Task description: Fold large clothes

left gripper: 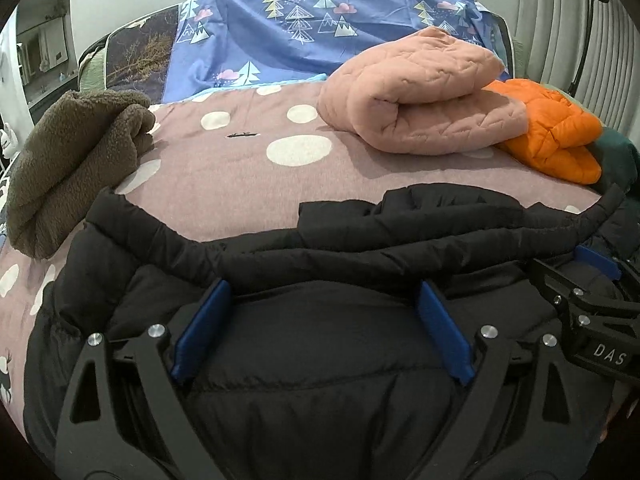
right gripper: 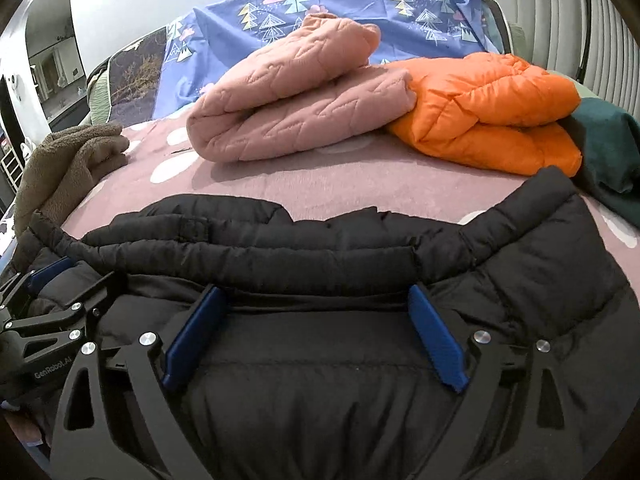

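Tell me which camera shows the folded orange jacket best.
The right wrist view: the orange jacket sits large and whole beside the pink quilted one. In the left wrist view it is smaller, near the right edge, with the pink one overlapping it.

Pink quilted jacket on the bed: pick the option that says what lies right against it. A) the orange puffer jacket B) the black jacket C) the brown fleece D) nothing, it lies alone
A: in the right wrist view the folded orange puffer jacket presses against the side of the pink quilted jacket, while the brown fleece and the black jacket lie apart from it.
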{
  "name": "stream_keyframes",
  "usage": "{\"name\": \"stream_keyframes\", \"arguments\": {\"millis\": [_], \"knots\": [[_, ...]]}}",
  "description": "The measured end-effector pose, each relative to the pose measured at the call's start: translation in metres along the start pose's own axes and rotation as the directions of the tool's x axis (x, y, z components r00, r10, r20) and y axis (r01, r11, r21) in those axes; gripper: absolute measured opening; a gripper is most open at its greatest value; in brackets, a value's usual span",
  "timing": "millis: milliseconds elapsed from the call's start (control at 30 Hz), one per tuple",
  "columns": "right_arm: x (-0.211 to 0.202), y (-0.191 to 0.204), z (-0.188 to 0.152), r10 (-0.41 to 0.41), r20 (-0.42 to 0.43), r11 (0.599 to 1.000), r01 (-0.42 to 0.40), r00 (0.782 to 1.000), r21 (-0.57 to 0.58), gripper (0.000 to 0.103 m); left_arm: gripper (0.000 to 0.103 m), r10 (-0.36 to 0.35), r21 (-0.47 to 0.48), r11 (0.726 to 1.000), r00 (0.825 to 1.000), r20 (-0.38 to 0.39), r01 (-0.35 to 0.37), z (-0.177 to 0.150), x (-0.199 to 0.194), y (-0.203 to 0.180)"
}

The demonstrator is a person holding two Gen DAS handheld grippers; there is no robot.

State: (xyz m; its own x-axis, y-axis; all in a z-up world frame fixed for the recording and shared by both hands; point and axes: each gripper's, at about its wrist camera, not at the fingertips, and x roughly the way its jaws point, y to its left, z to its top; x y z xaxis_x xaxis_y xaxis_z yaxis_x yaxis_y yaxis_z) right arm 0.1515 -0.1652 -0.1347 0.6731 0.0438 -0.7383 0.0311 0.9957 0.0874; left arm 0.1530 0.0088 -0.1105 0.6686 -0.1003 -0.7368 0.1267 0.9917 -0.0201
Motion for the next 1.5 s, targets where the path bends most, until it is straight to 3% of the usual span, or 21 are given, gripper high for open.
{"name": "stream_keyframes", "arguments": {"millis": [833,1100,1200,1233,1267,1333,1500], "knots": [[0.015,0.007,-0.004,-0.053,-0.037,0.998,0.052,0.998,-0.038,0.096,0.096,0.037,0.030,0.999,0.998,-0.042,-0.036,-0.003,0.015,-0.005],[-0.002,0.013,-0.002,-0.090,-0.018,0.994,0.089,0.996,-0.063,0.095,0.095,0.039,0.038,0.999,0.998,-0.040,-0.038,0.000,0.007,-0.005],[-0.043,0.015,-0.011,-0.085,0.047,0.995,0.088,0.995,-0.056,0.089,0.093,0.034,0.044,0.999,0.999,-0.026,-0.032,-0.004,-0.021,-0.003],[-0.060,0.016,-0.018,-0.070,0.075,0.996,0.074,0.995,-0.052,0.079,0.093,0.025,0.033,0.999,1.000,-0.010,-0.025,-0.008,-0.036,-0.003],[-0.070,0.018,-0.025,-0.057,0.082,0.996,0.062,0.995,-0.056,0.062,0.093,0.022,0.028,0.999,1.000,-0.006,-0.021,-0.013,-0.045,-0.003],[-0.078,0.020,-0.038,-0.010,0.070,0.998,0.014,0.998,-0.053,0.039,0.091,0.014,0.036,0.999,1.000,-0.009,-0.014,-0.024,-0.057,-0.006],[-0.055,0.030,-0.065,-0.039,0.044,0.994,0.043,0.998,-0.100,0.035,0.090,0.061,0.089,0.994,0.998,0.011,-0.062,-0.054,-0.046,-0.018]]}}
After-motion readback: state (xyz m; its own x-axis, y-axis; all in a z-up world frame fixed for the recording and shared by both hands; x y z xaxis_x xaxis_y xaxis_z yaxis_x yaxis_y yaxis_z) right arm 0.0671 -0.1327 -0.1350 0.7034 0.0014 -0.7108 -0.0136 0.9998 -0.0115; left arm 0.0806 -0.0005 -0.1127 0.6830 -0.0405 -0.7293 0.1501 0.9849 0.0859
